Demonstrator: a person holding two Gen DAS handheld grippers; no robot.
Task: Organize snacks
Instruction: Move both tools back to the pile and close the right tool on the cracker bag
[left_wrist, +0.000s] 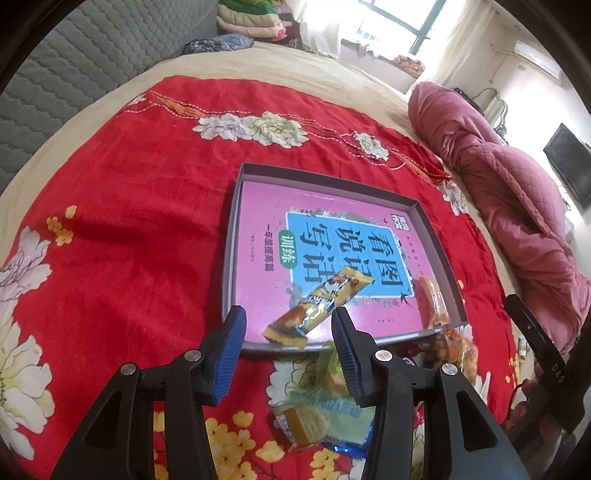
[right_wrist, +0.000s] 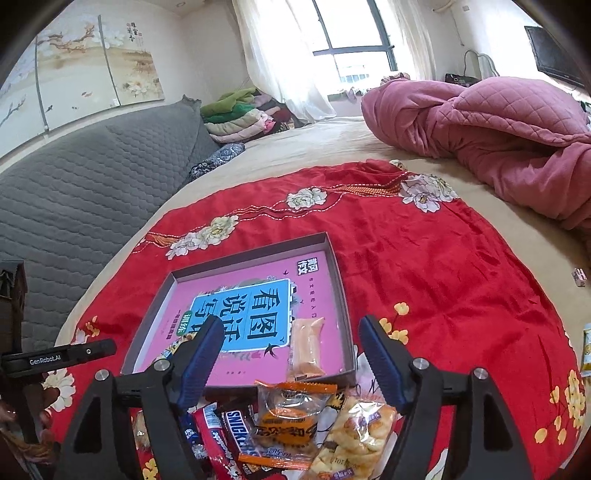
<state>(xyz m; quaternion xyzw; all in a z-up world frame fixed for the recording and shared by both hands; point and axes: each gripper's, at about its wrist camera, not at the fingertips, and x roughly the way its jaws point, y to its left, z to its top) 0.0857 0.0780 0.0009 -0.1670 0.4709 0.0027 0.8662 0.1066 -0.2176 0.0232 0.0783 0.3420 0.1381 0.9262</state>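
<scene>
A shallow grey box (left_wrist: 236, 206) with a pink book cover as its floor lies on a red flowered cloth; it also shows in the right wrist view (right_wrist: 343, 295). In it lie a yellow snack bar (left_wrist: 317, 306) and an orange packet (left_wrist: 430, 295), the packet also in the right wrist view (right_wrist: 306, 347). My left gripper (left_wrist: 288, 328) is open and empty, just above the box's near edge, close to the yellow bar. My right gripper (right_wrist: 288, 343) is open and empty above a pile of snacks: a Snickers bar (right_wrist: 240, 432), an orange cake packet (right_wrist: 288, 417), a clear cracker bag (right_wrist: 354, 435).
Loose snacks lie before the box in the left wrist view: a green-wrapped pastry (left_wrist: 314, 417) and an orange bag (left_wrist: 454, 347). A bunched pink quilt (right_wrist: 498, 125) lies at the right. A grey padded headboard (right_wrist: 92, 177) stands at the left. The other gripper's body (right_wrist: 55, 358) shows at the left.
</scene>
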